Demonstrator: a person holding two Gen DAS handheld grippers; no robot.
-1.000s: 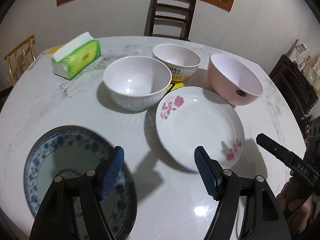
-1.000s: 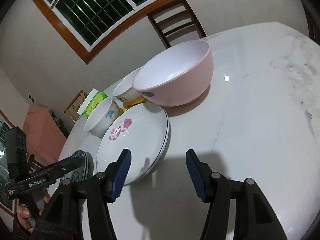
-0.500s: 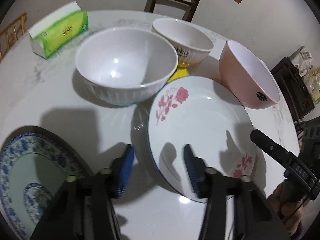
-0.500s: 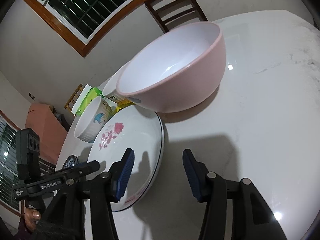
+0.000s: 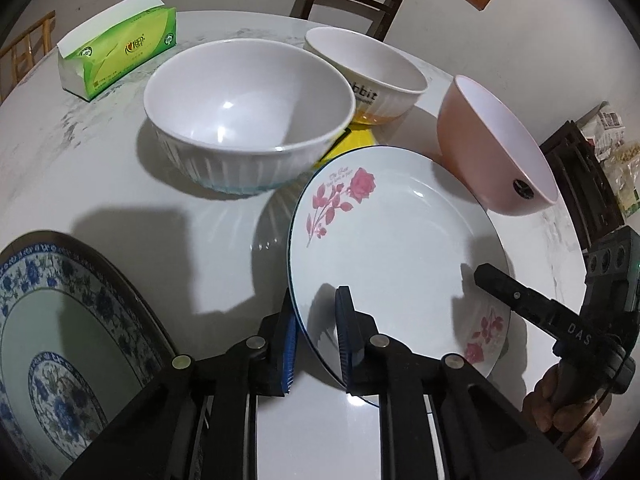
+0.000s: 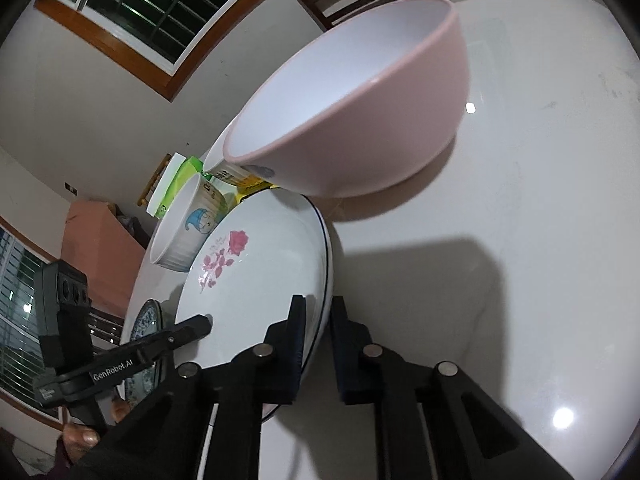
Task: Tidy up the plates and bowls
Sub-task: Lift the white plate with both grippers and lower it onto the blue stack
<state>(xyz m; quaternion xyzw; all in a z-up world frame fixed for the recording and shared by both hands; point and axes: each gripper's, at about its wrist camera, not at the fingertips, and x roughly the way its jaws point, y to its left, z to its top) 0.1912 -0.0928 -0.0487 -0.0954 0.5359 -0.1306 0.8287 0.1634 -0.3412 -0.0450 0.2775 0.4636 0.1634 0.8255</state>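
Fingers (image 5: pixel 347 332) of the left gripper (image 5: pixel 316 338) are closing on the rose plate's (image 5: pixel 396 240) near rim; the right gripper (image 6: pixel 318 344) pinches its opposite rim. Plate lies mid-tabletop (image 5: pixel 100 184). Grasp stage; next, probably an even lift.

Bare table (image 5: pixel 100 184) is left open between the ribbed white bowl (image 5: pixel 248 120) and the blue-patterned plate (image 5: pixel 68 344). Beyond the rose plate (image 5: pixel 400 240), passage is blocked by that bowl, the lettered bowl (image 5: pixel 372 72) and the tilted pink bowl (image 5: pixel 492 152). Marble right of the pink bowl (image 6: pixel 540 240) is unobstructed.
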